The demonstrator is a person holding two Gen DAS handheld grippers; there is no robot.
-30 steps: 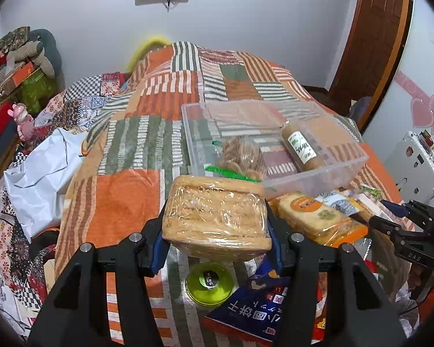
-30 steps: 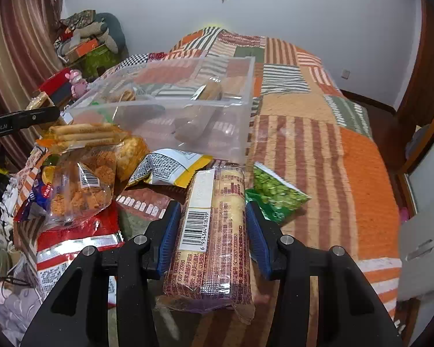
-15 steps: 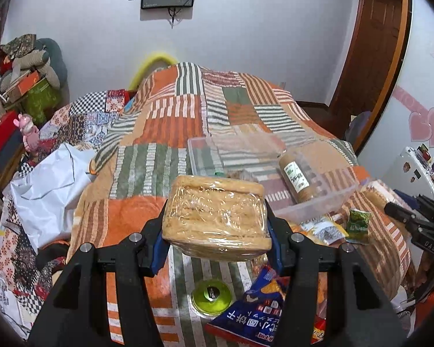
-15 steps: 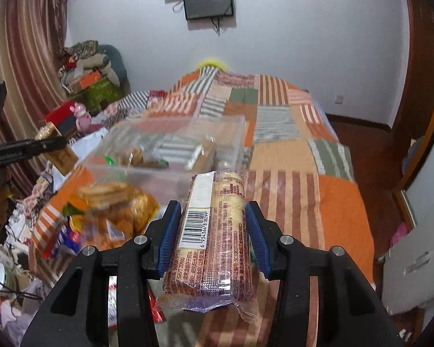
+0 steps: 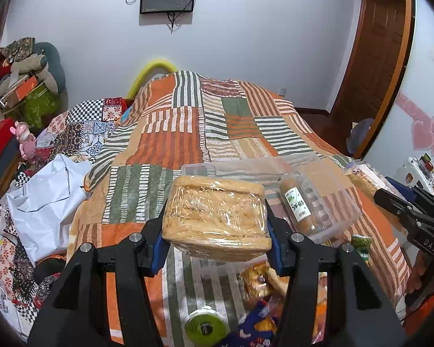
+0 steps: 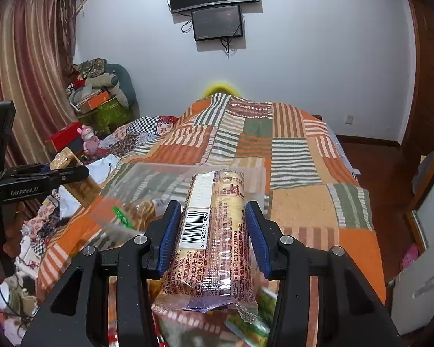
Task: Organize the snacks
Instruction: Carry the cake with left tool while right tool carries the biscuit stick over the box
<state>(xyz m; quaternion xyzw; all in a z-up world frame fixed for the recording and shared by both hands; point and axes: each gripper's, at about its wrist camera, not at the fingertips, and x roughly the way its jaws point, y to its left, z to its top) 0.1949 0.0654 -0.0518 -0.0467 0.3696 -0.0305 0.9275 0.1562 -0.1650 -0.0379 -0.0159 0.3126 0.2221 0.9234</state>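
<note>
Blue snack bag (image 5: 254,329) behind left tool (image 5: 217,245)

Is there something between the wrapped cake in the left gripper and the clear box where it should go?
Nothing visible blocks it. The left gripper holds the wrapped cake above the bed, and the clear box lies just beyond, open on top, with only a brown roll inside.

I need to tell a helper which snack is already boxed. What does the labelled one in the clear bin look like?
On the patchwork bed sits a clear plastic bin. Inside, toward its right, lies a brown tube-shaped pack. Its white label with green writing sets it apart.
</note>
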